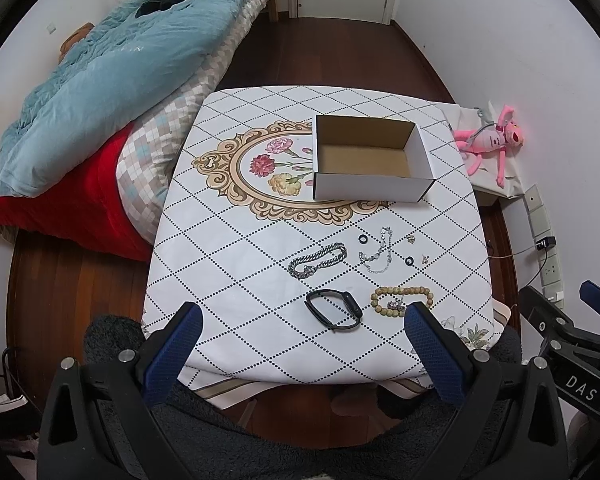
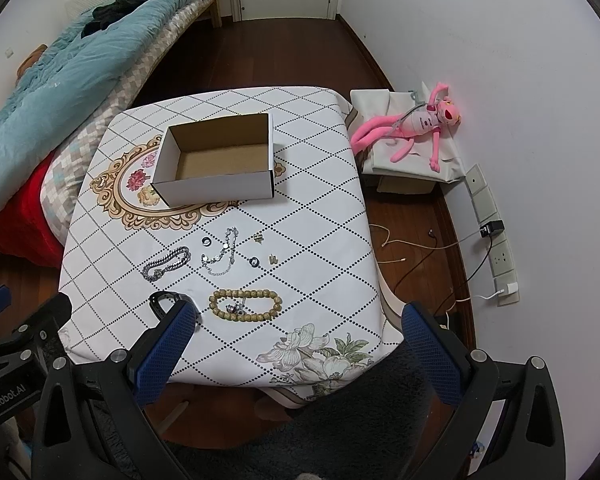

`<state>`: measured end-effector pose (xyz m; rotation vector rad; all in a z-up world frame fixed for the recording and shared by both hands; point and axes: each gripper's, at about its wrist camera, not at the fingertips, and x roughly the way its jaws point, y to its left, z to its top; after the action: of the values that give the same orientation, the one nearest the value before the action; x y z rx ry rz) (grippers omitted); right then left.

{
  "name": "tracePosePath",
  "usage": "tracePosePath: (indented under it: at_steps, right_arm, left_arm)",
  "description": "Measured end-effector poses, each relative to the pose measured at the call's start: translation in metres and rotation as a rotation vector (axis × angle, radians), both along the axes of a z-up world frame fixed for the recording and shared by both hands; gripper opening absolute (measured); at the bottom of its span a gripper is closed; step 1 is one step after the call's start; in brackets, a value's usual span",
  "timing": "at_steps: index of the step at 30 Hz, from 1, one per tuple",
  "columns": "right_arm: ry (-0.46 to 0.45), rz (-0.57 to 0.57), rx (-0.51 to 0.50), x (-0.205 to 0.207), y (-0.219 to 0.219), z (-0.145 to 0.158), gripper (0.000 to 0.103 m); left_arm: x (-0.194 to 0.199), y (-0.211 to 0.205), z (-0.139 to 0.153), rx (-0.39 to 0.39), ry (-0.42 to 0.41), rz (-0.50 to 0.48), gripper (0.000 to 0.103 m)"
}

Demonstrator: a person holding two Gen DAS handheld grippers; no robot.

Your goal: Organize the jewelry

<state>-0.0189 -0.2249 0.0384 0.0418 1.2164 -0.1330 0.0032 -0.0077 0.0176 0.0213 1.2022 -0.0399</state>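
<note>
My gripper (image 2: 300, 320) hangs wide open over the table's (image 2: 320, 208) near edge. Beads (image 2: 245, 305) lie at eleven o'clock, the empty box (image 2: 216, 168) beyond at twelve.

Home bedroom, bed (image 1: 112, 92), plush toy (image 2: 416, 124)

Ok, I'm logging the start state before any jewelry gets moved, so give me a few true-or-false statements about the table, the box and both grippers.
1. The white cardboard box is empty. True.
2. The wooden bead bracelet lies inside the box. False: it lies on the checked tablecloth.
3. The left gripper holds the black watch band. False: it is open and holds nothing.
4. The right gripper is open. True.
5. The chunky silver chain bracelet lies on the cloth. True.
</note>
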Motion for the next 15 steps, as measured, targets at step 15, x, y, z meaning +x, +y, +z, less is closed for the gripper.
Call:
tracePosePath:
  at_steps: [15]
  right_arm:
    - [0.003,-0.014,0.011,0.007,0.000,-0.005,0.103]
  left_arm:
    - [0.007,0.005,-0.022,0.039,-0.016,0.020,0.103]
